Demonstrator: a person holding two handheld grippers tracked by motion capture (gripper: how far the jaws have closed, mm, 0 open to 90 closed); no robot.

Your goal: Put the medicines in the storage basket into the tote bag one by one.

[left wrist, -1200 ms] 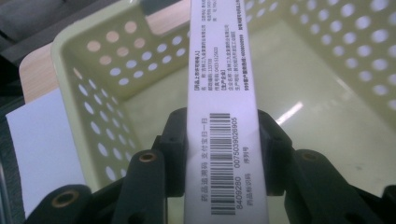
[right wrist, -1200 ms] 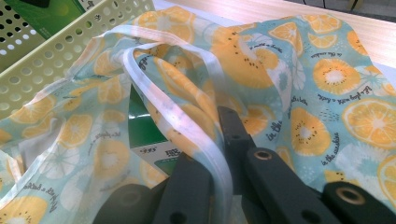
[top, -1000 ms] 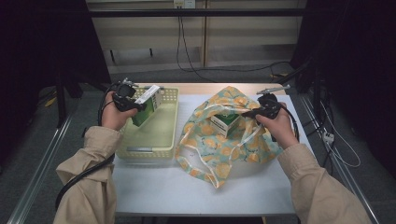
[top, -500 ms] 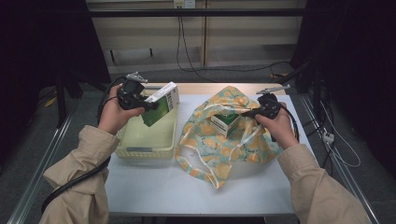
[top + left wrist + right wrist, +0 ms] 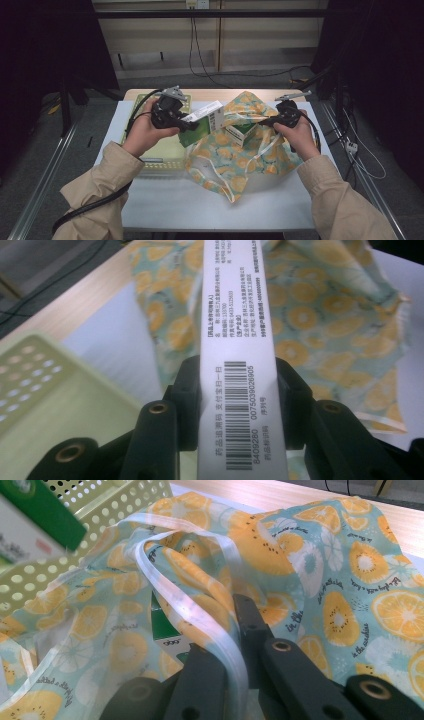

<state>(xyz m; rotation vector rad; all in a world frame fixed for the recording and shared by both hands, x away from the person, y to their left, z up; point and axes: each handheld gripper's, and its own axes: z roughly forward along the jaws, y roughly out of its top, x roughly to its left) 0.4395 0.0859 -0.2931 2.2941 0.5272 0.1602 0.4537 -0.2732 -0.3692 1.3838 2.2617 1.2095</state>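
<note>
Our left gripper [image 5: 192, 126] clamps the white-and-green box [image 5: 204, 120] side to side, wrist level, holding it in the air between basket [image 5: 150, 165] and fruit-print bag [image 5: 240, 155]. Our right gripper [image 5: 267, 121] pinches the bag's rim, lifted, forearm angled inward. A second box [image 5: 241, 133] sits inside.

beige sleeves [image 5: 102, 185], black grippers, black trailing cables [image 5: 90, 210]
</note>
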